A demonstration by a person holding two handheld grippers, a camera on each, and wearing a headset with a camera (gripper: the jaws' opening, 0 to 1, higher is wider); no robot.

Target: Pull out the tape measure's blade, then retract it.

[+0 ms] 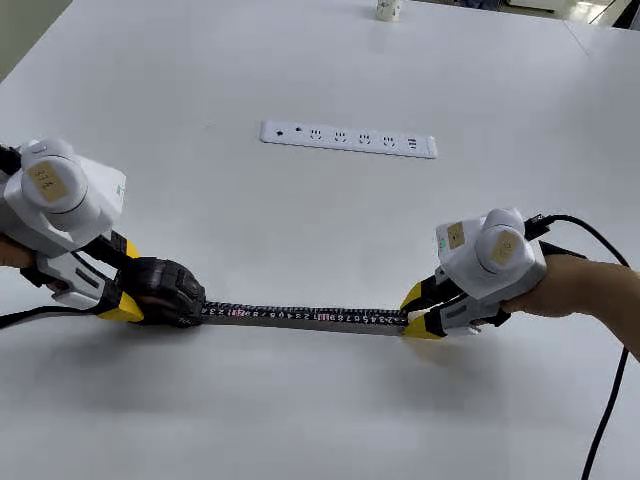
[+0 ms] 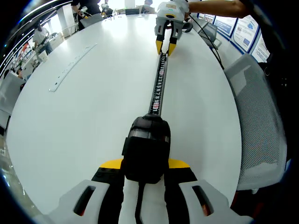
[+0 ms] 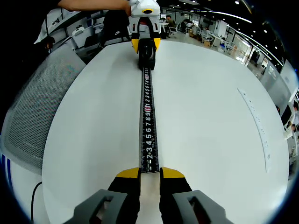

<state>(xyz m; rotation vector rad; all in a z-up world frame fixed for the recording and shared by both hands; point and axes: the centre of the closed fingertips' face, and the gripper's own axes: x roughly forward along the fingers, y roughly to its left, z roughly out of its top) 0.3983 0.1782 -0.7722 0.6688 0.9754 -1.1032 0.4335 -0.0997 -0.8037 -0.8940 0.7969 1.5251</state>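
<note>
A black tape measure case point(image 1: 162, 291) point(image 2: 147, 145) point(image 3: 147, 50) rests on the white table point(image 1: 300, 70), and my left gripper point(image 1: 125, 283) point(image 2: 145, 164) is shut on it. Its dark blade point(image 1: 305, 316) point(image 2: 159, 81) point(image 3: 148, 130), printed with numbers, runs out flat along the table toward the right. My right gripper point(image 1: 414, 312) point(image 3: 150, 173) point(image 2: 166, 45) is shut on the blade's free end, with the yellow-tipped jaws closed over the end hook.
A white power strip point(image 1: 348, 139) point(image 2: 70, 67) point(image 3: 256, 123) lies flat further back on the table. A small white object point(image 1: 388, 9) stands at the far edge. Black cables point(image 1: 612, 390) trail from both grippers. Grey mesh chairs point(image 2: 259, 107) point(image 3: 32, 112) stand beside the table.
</note>
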